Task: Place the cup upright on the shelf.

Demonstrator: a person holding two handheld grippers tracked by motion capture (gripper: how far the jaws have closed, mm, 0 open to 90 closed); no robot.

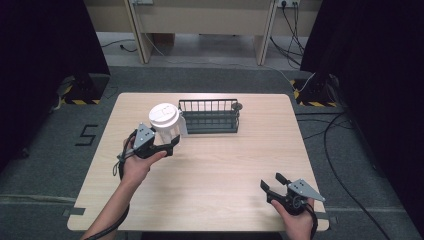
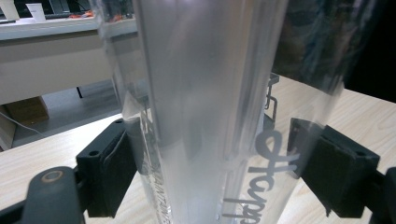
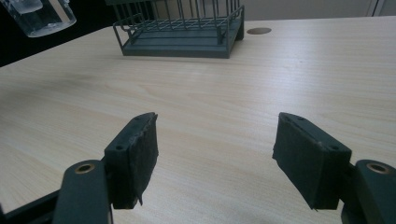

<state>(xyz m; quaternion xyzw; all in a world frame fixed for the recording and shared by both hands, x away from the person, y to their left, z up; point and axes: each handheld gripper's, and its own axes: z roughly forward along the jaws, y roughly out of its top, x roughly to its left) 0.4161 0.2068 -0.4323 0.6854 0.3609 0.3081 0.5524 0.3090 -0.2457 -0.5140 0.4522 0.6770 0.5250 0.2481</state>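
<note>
Gripping a tall clear plastic cup with a white lid (image 1: 165,121), the left tool (image 1: 170,145) has its two black pads pressed against the cup's opposite walls. The cup sits lifted above the pale wooden desk (image 1: 210,165), just beside the left end of a dark grey wire rack basket (image 1: 209,116). Grey lettering runs along the cup's wall in the left gripper view. The right tool (image 1: 272,184) rests near the desk's front right corner, jaws spread wide, nothing between them, well apart from cup and basket.
</note>
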